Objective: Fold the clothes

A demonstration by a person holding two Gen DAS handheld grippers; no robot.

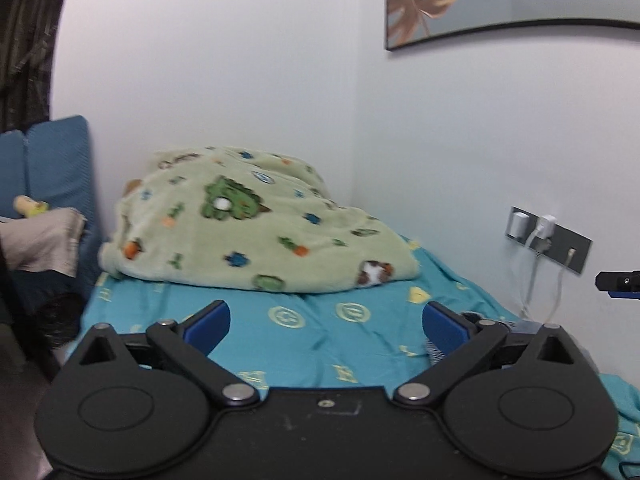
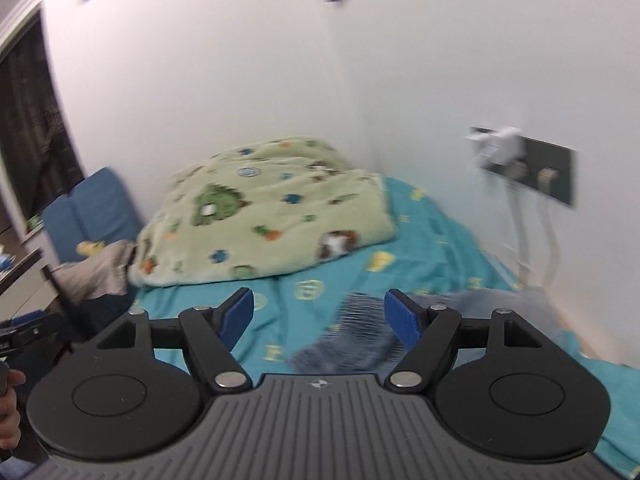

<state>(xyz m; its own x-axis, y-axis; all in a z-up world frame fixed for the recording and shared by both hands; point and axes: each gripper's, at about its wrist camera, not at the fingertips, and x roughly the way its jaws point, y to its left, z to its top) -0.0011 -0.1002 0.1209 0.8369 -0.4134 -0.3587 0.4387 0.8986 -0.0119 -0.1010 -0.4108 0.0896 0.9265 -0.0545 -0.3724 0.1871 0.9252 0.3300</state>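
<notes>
A blue-grey garment lies on the teal bedsheet, blurred, just in front of my right gripper, which is open and empty above it. In the left wrist view only a small striped bit of the garment shows by the right finger. My left gripper is open and empty over the teal sheet. The right gripper's tip shows at the right edge of the left wrist view.
A green patterned fleece blanket is heaped at the far corner of the bed, also in the right wrist view. A wall socket panel with plugs and white cables is on the right wall. A blue cushion and grey cloth lie left.
</notes>
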